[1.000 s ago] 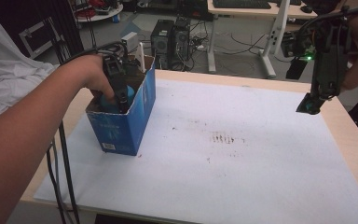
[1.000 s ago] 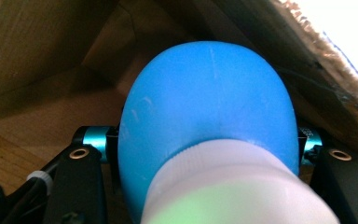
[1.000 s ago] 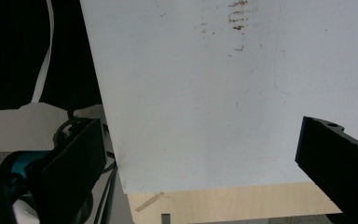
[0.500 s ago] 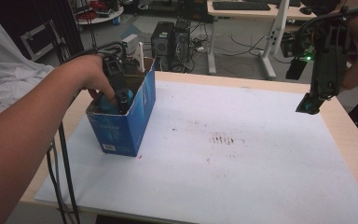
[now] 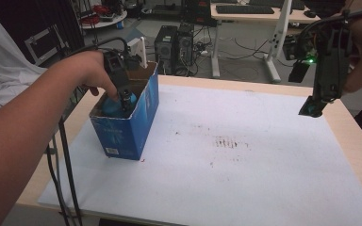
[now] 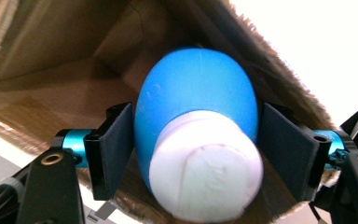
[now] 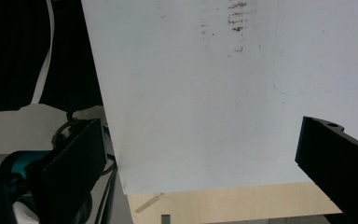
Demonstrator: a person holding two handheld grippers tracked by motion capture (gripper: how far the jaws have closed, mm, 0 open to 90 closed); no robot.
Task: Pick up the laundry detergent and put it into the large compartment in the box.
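Your left gripper (image 6: 193, 154) reaches down into the blue box (image 5: 125, 123), its jaws closed part-way on a blue bottle (image 6: 196, 100), one pad against each flank. Your right gripper (image 5: 312, 107) hangs above the table's (image 5: 353, 141) right edge with jaws spread wide and nothing between them. Since the earlier frames almost nothing has shifted: left hand (image 5: 82, 70) still in the box, right arm still raised. The bottle is smooth and egg-shaped with a white cap (image 6: 205, 179) facing the camera, inside the box at the white mat's (image 5: 245, 179) left side.
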